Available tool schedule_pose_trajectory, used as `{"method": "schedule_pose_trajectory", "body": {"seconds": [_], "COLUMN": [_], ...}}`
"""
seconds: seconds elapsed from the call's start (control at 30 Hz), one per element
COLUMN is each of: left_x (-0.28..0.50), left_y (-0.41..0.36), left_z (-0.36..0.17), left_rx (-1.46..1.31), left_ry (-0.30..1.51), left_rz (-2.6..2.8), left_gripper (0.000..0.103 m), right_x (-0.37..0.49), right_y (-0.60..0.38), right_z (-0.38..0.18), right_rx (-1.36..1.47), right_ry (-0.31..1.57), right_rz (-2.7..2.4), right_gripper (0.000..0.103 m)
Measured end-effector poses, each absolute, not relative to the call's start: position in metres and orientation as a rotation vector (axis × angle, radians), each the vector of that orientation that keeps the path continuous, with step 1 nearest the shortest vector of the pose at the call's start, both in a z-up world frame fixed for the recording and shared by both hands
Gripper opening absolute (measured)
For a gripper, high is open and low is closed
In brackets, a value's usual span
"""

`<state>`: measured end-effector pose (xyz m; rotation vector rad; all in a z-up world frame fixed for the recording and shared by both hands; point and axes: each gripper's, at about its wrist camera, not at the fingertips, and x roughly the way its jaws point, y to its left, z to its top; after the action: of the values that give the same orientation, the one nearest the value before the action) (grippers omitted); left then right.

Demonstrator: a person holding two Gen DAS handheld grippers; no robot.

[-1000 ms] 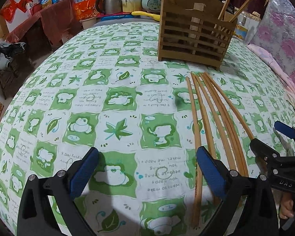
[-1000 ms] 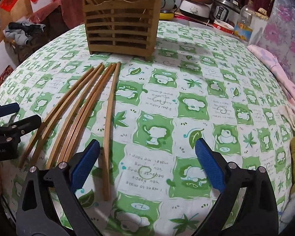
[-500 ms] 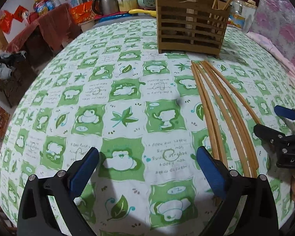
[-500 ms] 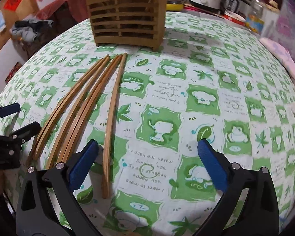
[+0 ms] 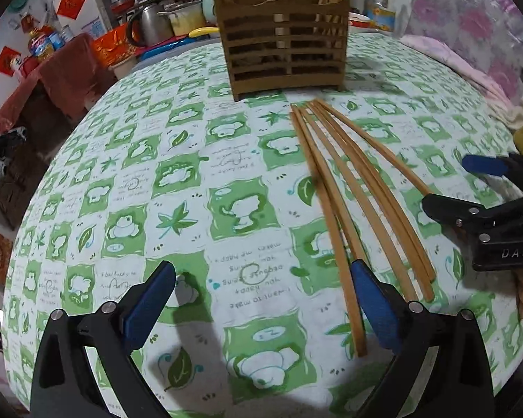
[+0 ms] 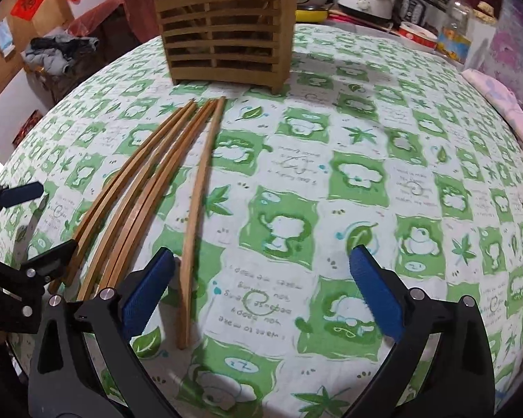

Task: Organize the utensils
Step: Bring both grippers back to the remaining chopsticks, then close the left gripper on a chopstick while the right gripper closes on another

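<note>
While both claws hang spread and empty over the near edge of the tablecloth [image 5: 191, 188], lower the right gripper [image 6: 261, 289] astride the lone chopstick [image 6: 195, 209]; pinch mid-shaft, lift level, drop tip-first into the wooden holder [image 6: 226, 31] toward the far edge. Keep the left gripper [image 5: 261, 299] clear.
</note>
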<state>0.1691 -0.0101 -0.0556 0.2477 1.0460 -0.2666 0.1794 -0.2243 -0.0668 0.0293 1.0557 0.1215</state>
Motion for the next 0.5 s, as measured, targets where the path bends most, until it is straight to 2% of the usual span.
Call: {"method": "schedule_pose_trajectory", "body": {"seconds": [0.3,0.37,0.43,0.5], "left_x": [0.185,0.18,0.175,0.17], "left_y": [0.019,0.011,-0.001,-0.009], "left_z": [-0.055,-0.052,-0.053,-0.051], "left_rx": [0.102,0.138,0.203,0.246], "left_ry": [1.064,1.039,1.025,0.997], "left_rz": [-0.194,-0.209,-0.224,-0.235], "left_gripper": [0.097,0.089,0.075,0.066], "right_x": [0.182,0.181,0.179,0.177], "right_y": [-0.234,-0.233,-0.228,-0.223], "right_z": [-0.065,-0.065,-0.064,-0.061], "right_rx": [0.061,0.066,0.064,0.046], "right_ry": [1.051,1.046,1.035,1.018], "right_rz": [0.126,0.134,0.153,0.166], "right_gripper": [0.097,0.097,0.097,0.097]}}
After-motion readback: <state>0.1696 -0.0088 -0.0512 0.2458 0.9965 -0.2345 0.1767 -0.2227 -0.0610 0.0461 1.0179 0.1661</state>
